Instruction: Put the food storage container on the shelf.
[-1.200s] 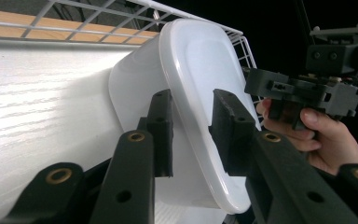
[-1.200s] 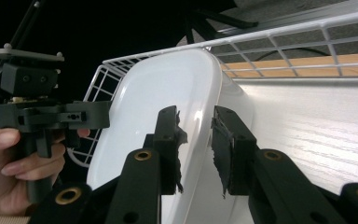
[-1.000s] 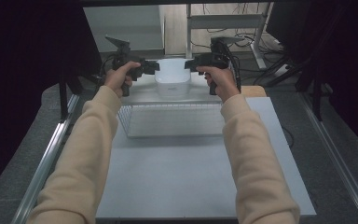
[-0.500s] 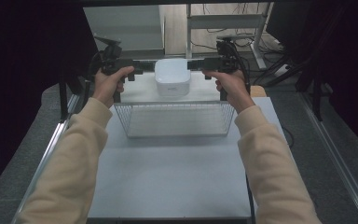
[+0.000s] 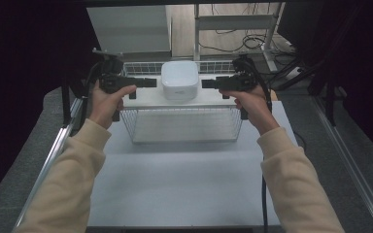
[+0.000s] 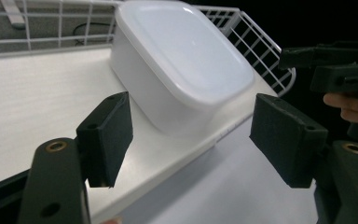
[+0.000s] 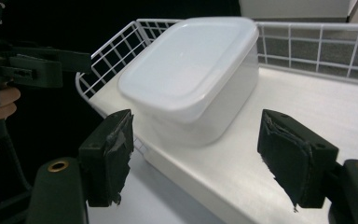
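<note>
Container: white lidded container (image 5: pixel 179 80) sits on the white shelf board (image 5: pixel 145 98), about midway between the board's left and right ends and toward its far edge, lid on and upright.
Carrier: the board lies across the top of a wire basket (image 5: pixel 184 125), which stands at the far end of the tabletop (image 5: pixel 175 184), centred between its left and right edges.
Progress: the container looks set down on the board and nothing grips it, so the placing step reads as done; what is left, by my judgement, is drawing both tongs clear, or a fresh grasp if the container is to move again.
Left gripper (image 5: pixel 148 83): level, pointing inward at the container's left side, near it but apart; its jaws have just been opening and now stand wide with nothing between them. In the left gripper view both pads (image 6: pixel 106 135) are bare, the container lying beyond them.
Right gripper (image 5: pixel 209 84): mirrors it from the right end of the board, level, tips apart from the container's right side; jaws just opened, wide and empty. The right gripper view shows worn pads (image 7: pixel 294 154) short of the container.
Hands: left hand (image 5: pixel 108 99) and right hand (image 5: pixel 252 102) hold the handles at about board height, forearms stretched forward from the near edge, wrists roughly straight, sleeves cream.
Risk: slight; the container rests flat.
</note>
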